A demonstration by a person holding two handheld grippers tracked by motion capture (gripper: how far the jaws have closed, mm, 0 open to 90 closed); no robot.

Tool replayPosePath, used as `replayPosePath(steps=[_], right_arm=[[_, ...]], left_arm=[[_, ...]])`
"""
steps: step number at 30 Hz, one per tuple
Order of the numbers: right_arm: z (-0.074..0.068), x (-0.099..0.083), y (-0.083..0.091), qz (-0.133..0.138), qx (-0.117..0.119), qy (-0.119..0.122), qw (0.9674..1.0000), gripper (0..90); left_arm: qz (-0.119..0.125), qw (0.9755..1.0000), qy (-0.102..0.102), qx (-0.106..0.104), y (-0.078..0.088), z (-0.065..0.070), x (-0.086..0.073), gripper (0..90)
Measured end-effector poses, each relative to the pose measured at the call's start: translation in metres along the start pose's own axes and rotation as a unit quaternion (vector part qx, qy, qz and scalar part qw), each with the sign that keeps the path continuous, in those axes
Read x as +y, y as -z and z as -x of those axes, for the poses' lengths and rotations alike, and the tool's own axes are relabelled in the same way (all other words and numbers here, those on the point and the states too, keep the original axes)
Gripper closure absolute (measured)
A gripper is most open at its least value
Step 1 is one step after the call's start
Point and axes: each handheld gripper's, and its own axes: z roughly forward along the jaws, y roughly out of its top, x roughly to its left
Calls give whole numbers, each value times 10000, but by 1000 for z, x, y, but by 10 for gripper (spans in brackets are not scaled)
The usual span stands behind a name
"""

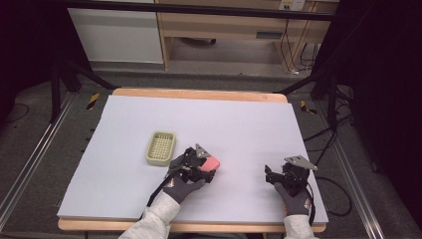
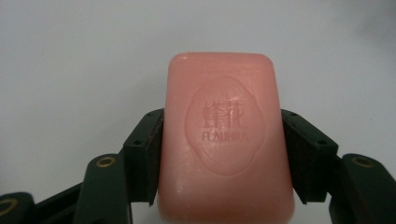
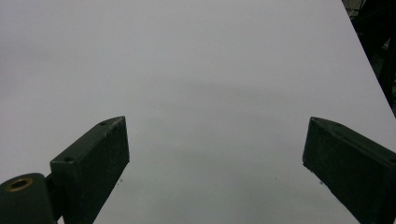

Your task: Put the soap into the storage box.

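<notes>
A pink soap bar (image 2: 227, 140) with an embossed stamp sits between the two black jaws of my left gripper (image 2: 223, 154), which press on its long sides. From above, the same soap bar (image 1: 213, 163) pokes out of the left gripper (image 1: 209, 169) near the middle of the white mat. A pale green soap dish (image 1: 160, 148) with a slotted floor lies on the mat just to the left of that hand. My right gripper (image 1: 267, 174) rests low at the front right, and in its own view the right gripper (image 3: 215, 154) has its jaws wide apart over bare mat.
The white mat (image 1: 239, 124) covers a wooden table (image 1: 199, 93). Dark stand legs and cables lie on the floor beyond the table's left and right edges. A wooden desk stands at the back.
</notes>
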Motion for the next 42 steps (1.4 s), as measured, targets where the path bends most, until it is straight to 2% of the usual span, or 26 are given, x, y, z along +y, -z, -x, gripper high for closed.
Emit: replayPosePath(steps=[20,25,39,42], right_arm=[[0,0,0,10,1,12,10000,74],[0,0,0,10,-9,10,10000,74],[0,-1,0,-12,-27,35,10000,74],[0,-1,0,-8,-29,28,10000,74]], left_arm=[[108,9999,-55,-23,31,-9,-1,371],[162,9999,-13,-35,42,-14,-3,371],[255,9997,60,-31,56,-24,-11,371],[311,9994,153,-22,61,-29,-12,371]])
